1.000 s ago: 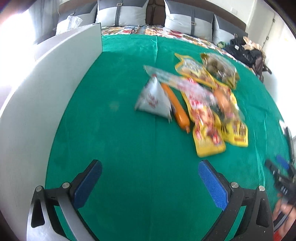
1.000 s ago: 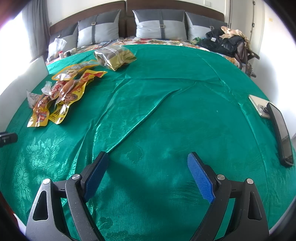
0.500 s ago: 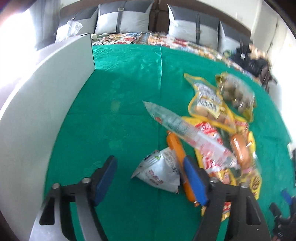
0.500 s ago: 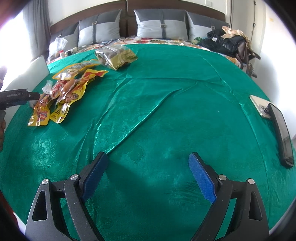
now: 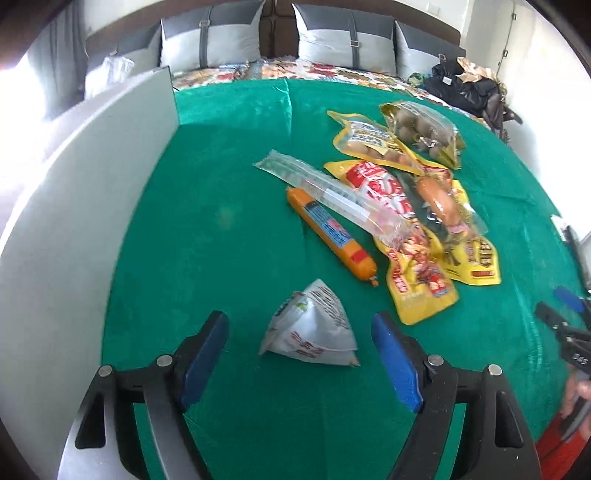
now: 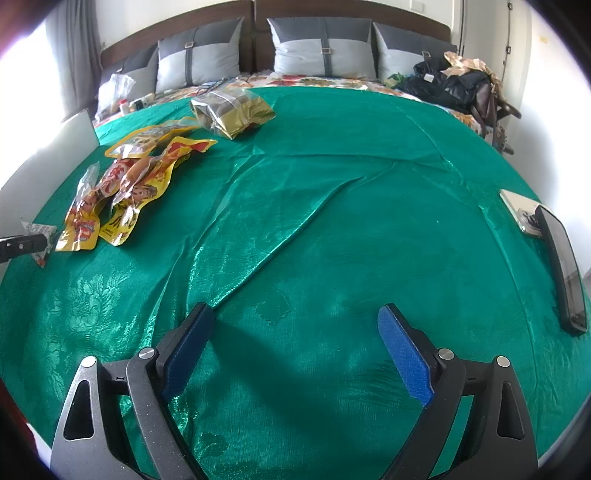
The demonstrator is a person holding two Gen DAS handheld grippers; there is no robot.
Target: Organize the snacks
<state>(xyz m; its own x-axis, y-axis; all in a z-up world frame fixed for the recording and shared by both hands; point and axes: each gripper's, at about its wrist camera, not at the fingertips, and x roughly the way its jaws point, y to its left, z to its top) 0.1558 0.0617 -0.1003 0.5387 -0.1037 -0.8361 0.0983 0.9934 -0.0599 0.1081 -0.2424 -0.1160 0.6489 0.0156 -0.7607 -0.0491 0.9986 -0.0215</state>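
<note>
A bed [image 6: 332, 221] under green satin cloth; grey pillows [image 6: 321, 48] lean against a dark brown headboard [image 6: 177, 29]. Bright window light floods the left.

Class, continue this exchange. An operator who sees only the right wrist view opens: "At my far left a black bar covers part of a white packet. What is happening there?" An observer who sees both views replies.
Observer: That bar is the left gripper. It is open, with a finger on each side of the white triangular packet, and neither finger touches it.
Operator: Is anything near the packet that I cannot see?
Observer: Yes, an orange sausage stick lies just beyond it, apart from it.
Operator: Is the stick free to lift?
Observer: Not fully. A long clear packet lies across its far end.
</note>
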